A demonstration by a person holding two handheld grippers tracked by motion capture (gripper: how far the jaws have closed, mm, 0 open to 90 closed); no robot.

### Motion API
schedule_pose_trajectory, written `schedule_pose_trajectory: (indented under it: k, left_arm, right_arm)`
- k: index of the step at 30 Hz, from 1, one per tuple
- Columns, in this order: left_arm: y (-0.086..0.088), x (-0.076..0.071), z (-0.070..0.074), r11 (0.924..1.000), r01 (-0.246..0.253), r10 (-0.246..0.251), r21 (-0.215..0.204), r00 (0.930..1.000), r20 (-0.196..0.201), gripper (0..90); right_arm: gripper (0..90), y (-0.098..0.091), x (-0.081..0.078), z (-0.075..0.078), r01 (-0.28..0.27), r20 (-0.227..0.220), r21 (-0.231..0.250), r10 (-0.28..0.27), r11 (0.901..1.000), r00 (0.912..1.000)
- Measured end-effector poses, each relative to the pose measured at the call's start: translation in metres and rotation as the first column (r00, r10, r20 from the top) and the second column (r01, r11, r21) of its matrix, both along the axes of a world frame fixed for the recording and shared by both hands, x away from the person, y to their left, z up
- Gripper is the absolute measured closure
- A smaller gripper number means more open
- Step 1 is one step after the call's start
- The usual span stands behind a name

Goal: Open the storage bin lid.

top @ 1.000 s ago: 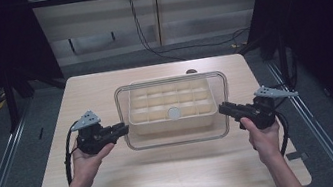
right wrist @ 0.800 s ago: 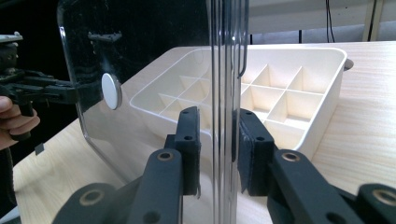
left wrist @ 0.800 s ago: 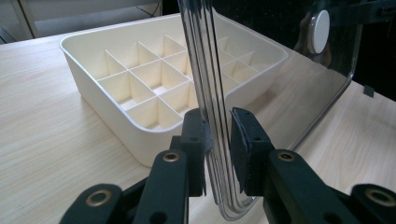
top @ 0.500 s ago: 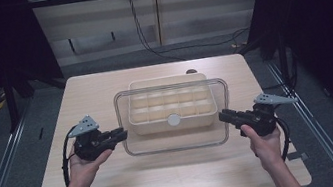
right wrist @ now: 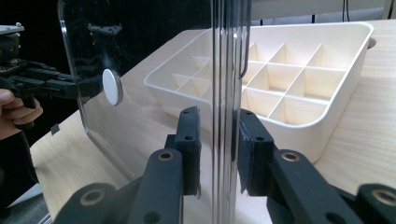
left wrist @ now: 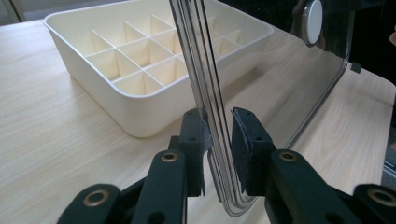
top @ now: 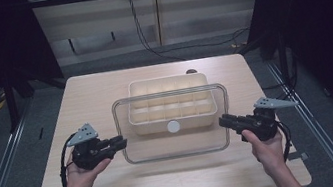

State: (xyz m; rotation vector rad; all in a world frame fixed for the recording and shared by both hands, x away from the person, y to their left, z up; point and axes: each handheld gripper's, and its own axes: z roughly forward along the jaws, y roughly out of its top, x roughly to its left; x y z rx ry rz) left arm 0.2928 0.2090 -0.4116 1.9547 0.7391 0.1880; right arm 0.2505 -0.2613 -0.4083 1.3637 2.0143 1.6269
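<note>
Glossy clear plastic lid (top: 176, 145), matt cream plastic tray (top: 169, 89), wood-grain table (top: 93, 90).

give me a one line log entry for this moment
left gripper: shut on clear lid | right gripper: shut on clear lid | divided tray: on table, uncovered

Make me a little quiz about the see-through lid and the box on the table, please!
1. True or false: the left gripper and the right gripper each clamp an edge of the clear lid.
2. What sits on the lid: A) a round white knob, B) a red handle, C) a sticker?
3. Is the cream divider box fully covered by the lid?

Key: 1 true. 2 A. 3 No; the lid is lifted and pulled toward the person, so the box's far part is uncovered.
</note>
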Motion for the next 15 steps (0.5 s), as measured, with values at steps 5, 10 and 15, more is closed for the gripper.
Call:
schedule_pose_trajectory:
  k: [5,10,15]
  left_arm:
    - [0.002,-0.008,-0.001,1.0000,0.004,-0.004,0.006,1.0000,0.003,74.9]
    - [0.003,-0.013,-0.001,0.9999,0.015,-0.015,0.007,0.9999,-0.003,74.8]
    - [0.003,-0.015,-0.008,0.9997,0.021,-0.021,0.013,0.9996,-0.021,74.6]
  right_arm:
    - [73.2,0.002,-0.007,-0.004,-0.010,-0.012,0.004,0.011,0.9999,0.9999]
    - [73.2,0.002,-0.011,-0.004,-0.015,-0.016,0.003,0.015,0.9999,0.9998]
    - [73.1,0.001,-0.014,-0.008,-0.013,-0.036,-0.004,0.012,0.9999,0.9993]
